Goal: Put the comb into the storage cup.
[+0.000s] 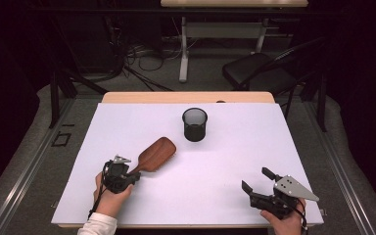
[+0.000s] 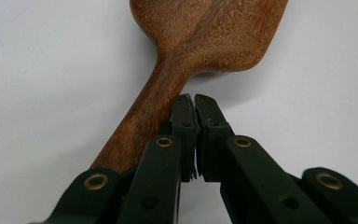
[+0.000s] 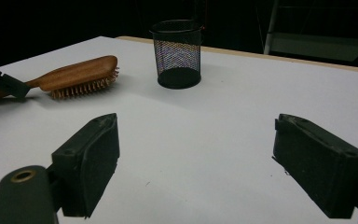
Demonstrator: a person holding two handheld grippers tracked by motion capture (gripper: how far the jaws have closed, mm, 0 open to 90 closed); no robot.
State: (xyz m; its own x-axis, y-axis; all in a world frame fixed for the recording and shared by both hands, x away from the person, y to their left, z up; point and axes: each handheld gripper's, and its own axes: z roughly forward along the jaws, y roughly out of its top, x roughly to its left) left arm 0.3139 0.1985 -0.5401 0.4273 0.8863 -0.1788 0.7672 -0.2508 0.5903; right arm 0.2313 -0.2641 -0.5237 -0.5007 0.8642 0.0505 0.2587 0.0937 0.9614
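Observation:
A brown wooden hairbrush [image 1: 156,152] lies bristles down on the white table top [image 1: 225,156], its handle pointing at my left gripper [image 1: 135,175]. In the left gripper view the jaws of that gripper [image 2: 195,98] are pressed together with nothing between them. They sit just over the right side of the brush [image 2: 205,37] handle. My right gripper [image 1: 255,178] rests open near the front right edge, jaws wide apart and empty [image 3: 196,123]. From there the brush [image 3: 74,70] shows at the far left, with the left gripper [image 3: 0,81] at its handle.
A black mesh cup [image 1: 195,125] stands upright behind the table's middle, also seen in the right gripper view [image 3: 177,53]. Beyond the far edge are a black chair [image 1: 259,71] and cables on the floor.

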